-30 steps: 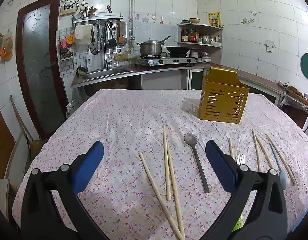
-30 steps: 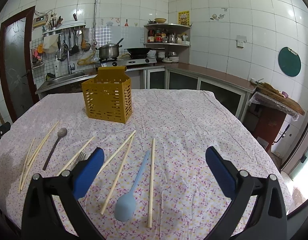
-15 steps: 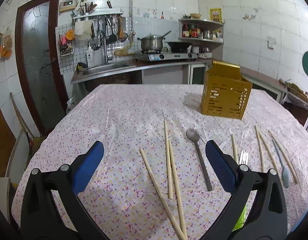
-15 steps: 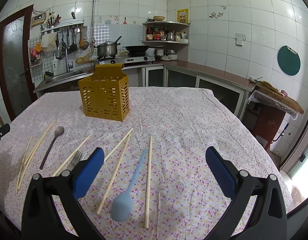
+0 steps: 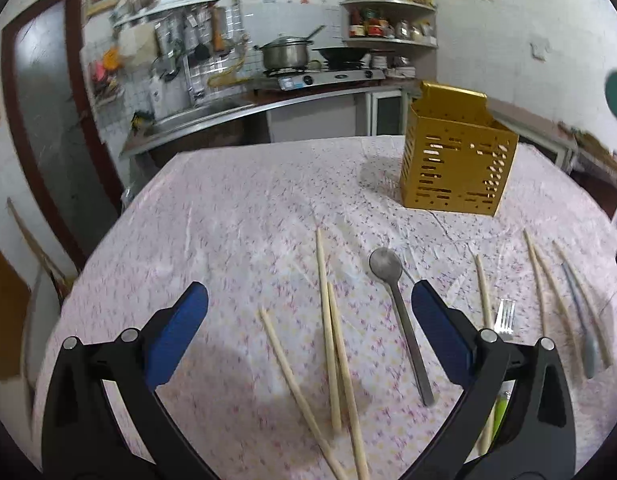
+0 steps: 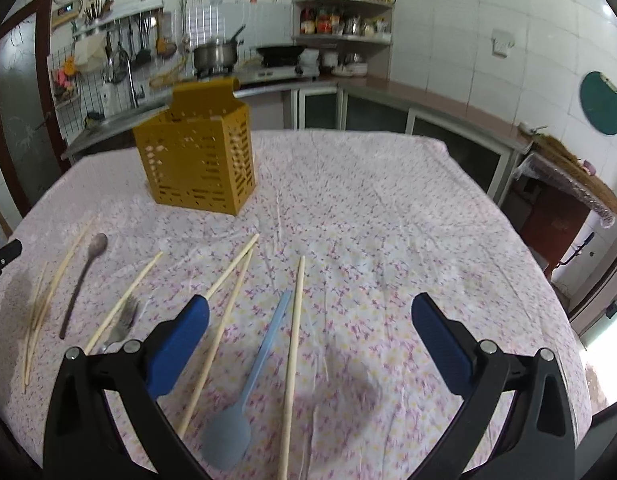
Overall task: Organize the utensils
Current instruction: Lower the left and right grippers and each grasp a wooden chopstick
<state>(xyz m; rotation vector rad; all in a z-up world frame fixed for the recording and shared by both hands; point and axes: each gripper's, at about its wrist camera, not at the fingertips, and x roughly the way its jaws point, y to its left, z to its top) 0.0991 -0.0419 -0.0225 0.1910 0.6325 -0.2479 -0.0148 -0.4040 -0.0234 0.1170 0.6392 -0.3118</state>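
Observation:
A yellow perforated utensil holder [image 5: 458, 160] stands upright on the flowered tablecloth; it also shows in the right wrist view [image 6: 198, 160]. Several wooden chopsticks [image 5: 328, 344] lie loose, with a metal spoon [image 5: 400, 320], a fork [image 5: 504, 316] and a light blue spoon [image 6: 248, 392]. My left gripper [image 5: 308, 336] is open and empty above the chopsticks beside the metal spoon. My right gripper [image 6: 308, 344] is open and empty above the blue spoon and a chopstick [image 6: 292, 360].
The table's edges fall away on all sides. A kitchen counter with a sink [image 5: 188, 120] and a stove with a pot [image 5: 286, 54] runs behind it. A dark door [image 5: 40, 120] is at the left. A side table [image 6: 572, 184] stands to the right.
Both grippers have moved forward and lower toward the table, so the utensils look larger and nearer. Both stay open and empty.

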